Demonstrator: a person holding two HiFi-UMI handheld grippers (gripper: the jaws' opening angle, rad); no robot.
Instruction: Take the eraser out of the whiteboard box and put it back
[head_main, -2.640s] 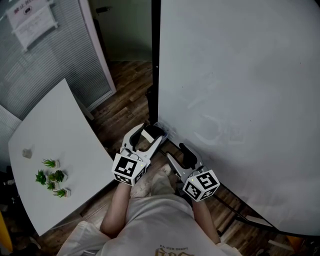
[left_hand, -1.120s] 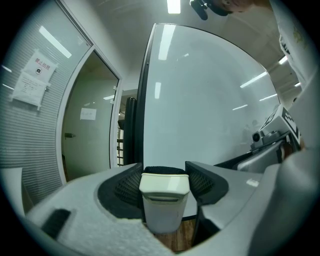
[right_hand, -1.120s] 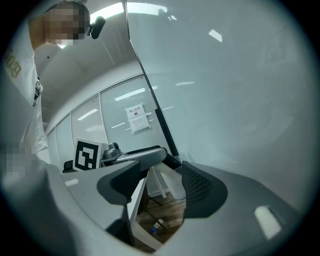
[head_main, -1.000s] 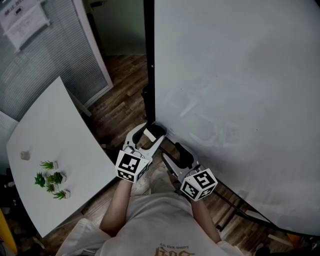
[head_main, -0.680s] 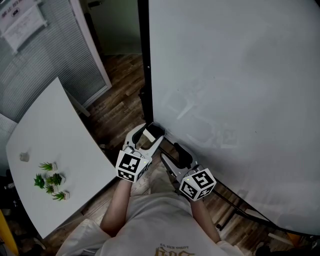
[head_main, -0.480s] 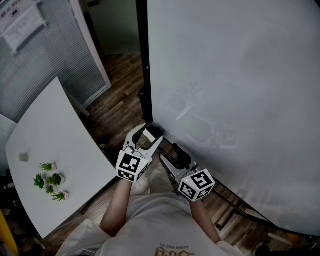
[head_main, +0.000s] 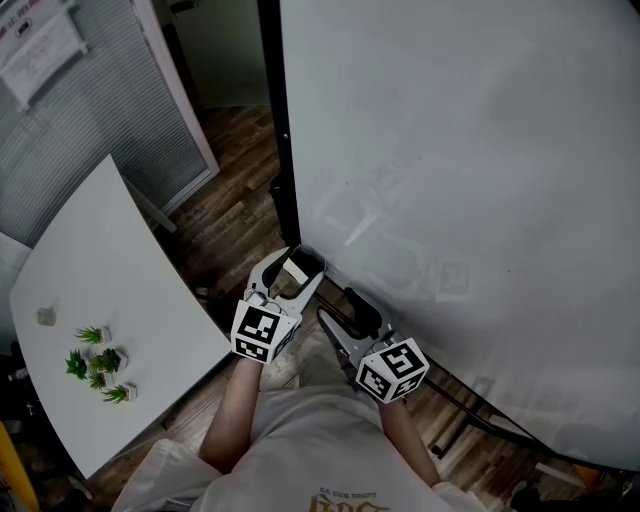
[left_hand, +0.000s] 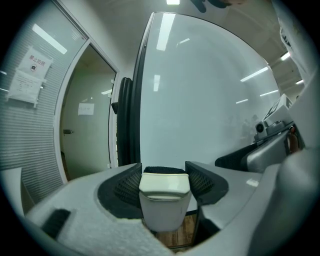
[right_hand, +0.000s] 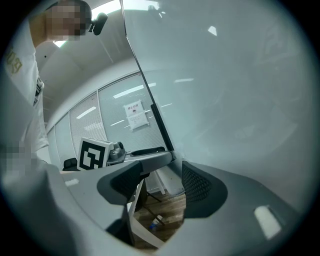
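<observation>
A white eraser (head_main: 297, 269) with a dark felt underside sits between the jaws of my left gripper (head_main: 298, 262), which is shut on it. In the left gripper view the eraser (left_hand: 164, 197) fills the gap of the left gripper (left_hand: 163, 176), and both ribbed pads press on its sides. It is held close to the lower left corner of the whiteboard (head_main: 470, 170). My right gripper (head_main: 337, 306) hangs beside it, to the right. Its jaws (right_hand: 160, 182) stand open with only floor showing between them. I cannot make out the whiteboard box.
The whiteboard's black frame post (head_main: 275, 150) rises just beyond the grippers. A white table (head_main: 100, 280) with small potted plants (head_main: 95, 360) stands at the left. Wooden floor (head_main: 225, 200) lies between them. The left gripper's marker cube (right_hand: 94, 153) shows in the right gripper view.
Both grippers keep their places, and the left stays shut on the eraser. Only the head view has drifted, so the board's edge sits further left.
</observation>
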